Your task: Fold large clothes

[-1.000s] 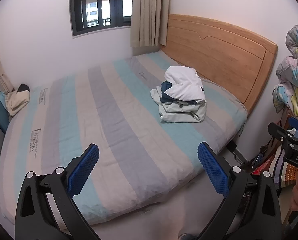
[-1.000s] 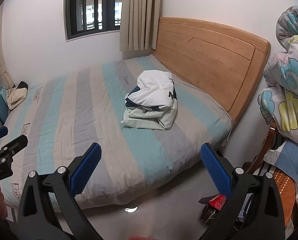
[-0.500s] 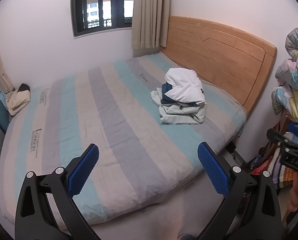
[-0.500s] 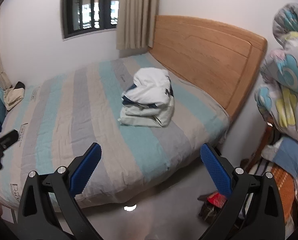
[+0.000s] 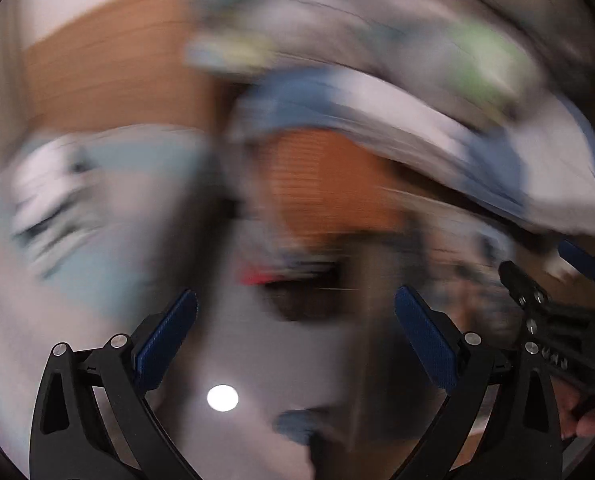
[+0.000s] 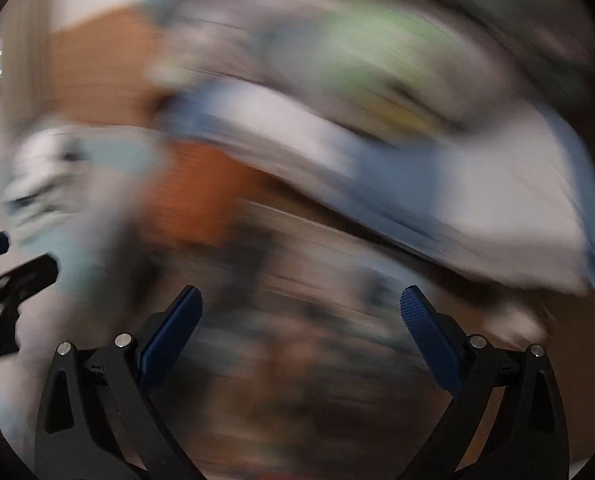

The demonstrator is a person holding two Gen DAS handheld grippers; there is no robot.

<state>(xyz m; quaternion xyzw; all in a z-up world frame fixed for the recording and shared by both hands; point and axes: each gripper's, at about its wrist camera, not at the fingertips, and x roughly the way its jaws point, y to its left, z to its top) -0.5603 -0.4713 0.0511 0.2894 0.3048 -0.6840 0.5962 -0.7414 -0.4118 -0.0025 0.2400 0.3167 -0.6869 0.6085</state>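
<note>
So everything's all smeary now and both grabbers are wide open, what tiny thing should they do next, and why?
Probably slow the swing and steady both views first. The left gripper and right gripper are open and hold nothing, and motion blur smears everything past them. Only a blue and white cloth at the right can be roughly made out, too unclear to grasp safely.

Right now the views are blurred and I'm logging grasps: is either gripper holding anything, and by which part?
Nothing is held. The left gripper and right gripper are both open, with no cloth between their fingers.
</note>
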